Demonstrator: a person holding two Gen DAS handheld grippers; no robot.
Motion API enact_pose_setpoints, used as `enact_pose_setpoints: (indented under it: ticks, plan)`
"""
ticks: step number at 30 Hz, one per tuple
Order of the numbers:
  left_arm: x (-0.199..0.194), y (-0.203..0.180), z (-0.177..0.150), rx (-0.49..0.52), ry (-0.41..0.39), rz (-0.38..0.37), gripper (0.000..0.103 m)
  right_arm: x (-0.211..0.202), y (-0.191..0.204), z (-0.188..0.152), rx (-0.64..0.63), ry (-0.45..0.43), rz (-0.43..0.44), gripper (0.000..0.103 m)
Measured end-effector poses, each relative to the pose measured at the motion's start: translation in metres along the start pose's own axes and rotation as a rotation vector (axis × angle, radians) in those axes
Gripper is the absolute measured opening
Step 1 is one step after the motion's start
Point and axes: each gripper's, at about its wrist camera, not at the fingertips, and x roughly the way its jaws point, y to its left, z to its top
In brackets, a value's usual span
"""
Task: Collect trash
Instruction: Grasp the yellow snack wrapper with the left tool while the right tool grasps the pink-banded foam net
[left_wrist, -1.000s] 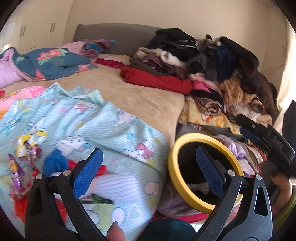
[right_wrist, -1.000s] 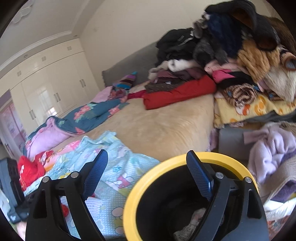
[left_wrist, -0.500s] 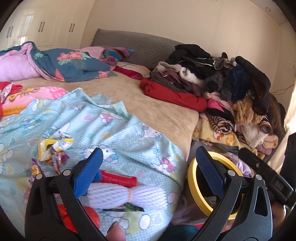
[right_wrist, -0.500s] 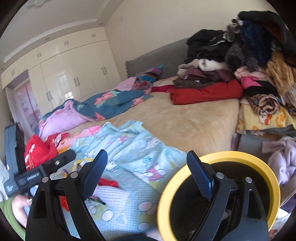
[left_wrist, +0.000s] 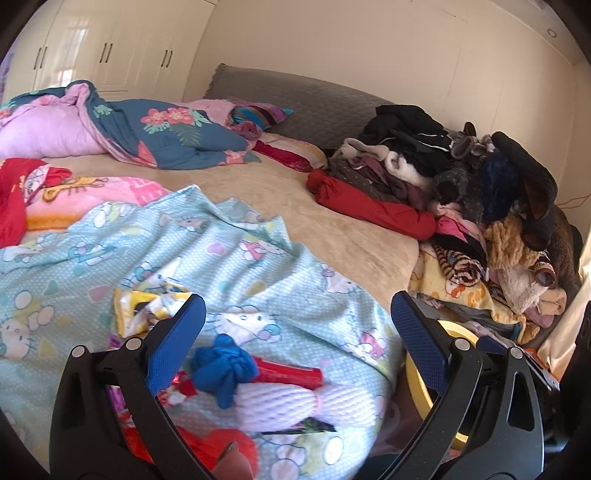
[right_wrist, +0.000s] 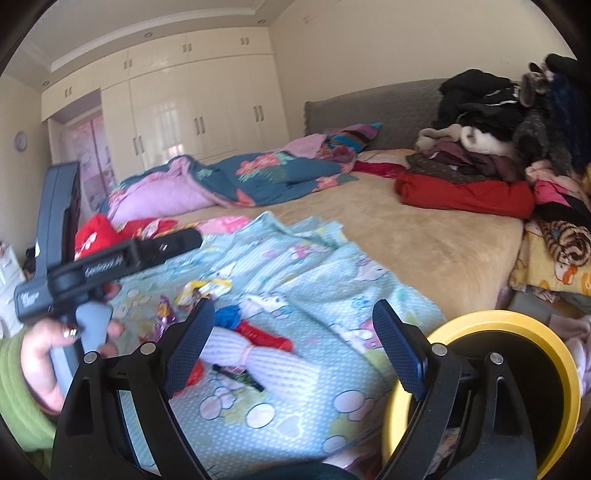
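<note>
Both grippers' jaws wide, left gripper, right gripper, bin beside bed edge

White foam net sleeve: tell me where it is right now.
The white foam net sleeve lies on the light blue cartoon blanket near the bed's foot, low in both wrist views, with the red wrapper and blue glove just behind it.

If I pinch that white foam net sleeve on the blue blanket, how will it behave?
The white foam net sleeve looks like soft mesh, so it will probably squash between the pads and feel very light. It seems cinched near its middle, so the ends may flop. Lying on the loose blue blanket, it is more likely to slide than roll.
</note>
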Motion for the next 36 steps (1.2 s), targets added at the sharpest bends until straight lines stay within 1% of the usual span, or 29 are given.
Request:
enact_pose_setpoints:
  ticks: [8, 11, 15, 20, 25, 26, 27, 28, 30, 31, 33, 36]
  plan:
    - [-0.001, 0.037, 0.010, -0.059, -0.010, 0.039, 0.092, 0.017, 0.027, -0.007, -0.069, 0.057, 0.033, 0.085]
    - [-0.001, 0.056, 0.014, -0.090, -0.016, 0.062, 0.092, 0.023, 0.034, -0.011, -0.089, 0.080, 0.034, 0.085]
    - [0.002, 0.079, 0.014, -0.122, -0.004, 0.093, 0.092, 0.035, 0.041, -0.014, -0.126, 0.116, 0.029, 0.085]
    - [0.009, 0.111, 0.011, -0.162, 0.023, 0.133, 0.092, 0.062, 0.049, -0.024, -0.212, 0.196, -0.028, 0.085]
    - [0.018, 0.143, 0.003, -0.209, 0.068, 0.177, 0.092, 0.083, 0.046, -0.031, -0.233, 0.248, -0.040, 0.084]
    - [0.021, 0.148, 0.001, -0.222, 0.081, 0.181, 0.090, 0.087, 0.046, -0.032, -0.241, 0.256, -0.043, 0.084]
    - [0.023, 0.152, -0.001, -0.230, 0.092, 0.181, 0.083, 0.090, 0.046, -0.032, -0.248, 0.262, -0.045, 0.084]
    - [0.026, 0.158, -0.004, -0.242, 0.109, 0.179, 0.081, 0.093, 0.047, -0.033, -0.255, 0.267, -0.046, 0.084]
    - [0.032, 0.167, -0.008, -0.268, 0.135, 0.153, 0.071, 0.099, 0.046, -0.035, -0.266, 0.280, -0.047, 0.084]
    - [0.034, 0.172, -0.010, -0.290, 0.148, 0.132, 0.068, 0.102, 0.046, -0.036, -0.269, 0.287, -0.044, 0.084]
    - [0.040, 0.182, -0.014, -0.326, 0.175, 0.108, 0.061, 0.110, 0.045, -0.040, -0.277, 0.311, -0.041, 0.079]
    - [0.047, 0.188, -0.018, -0.368, 0.201, 0.088, 0.052, 0.119, 0.043, -0.043, -0.279, 0.337, -0.038, 0.077]
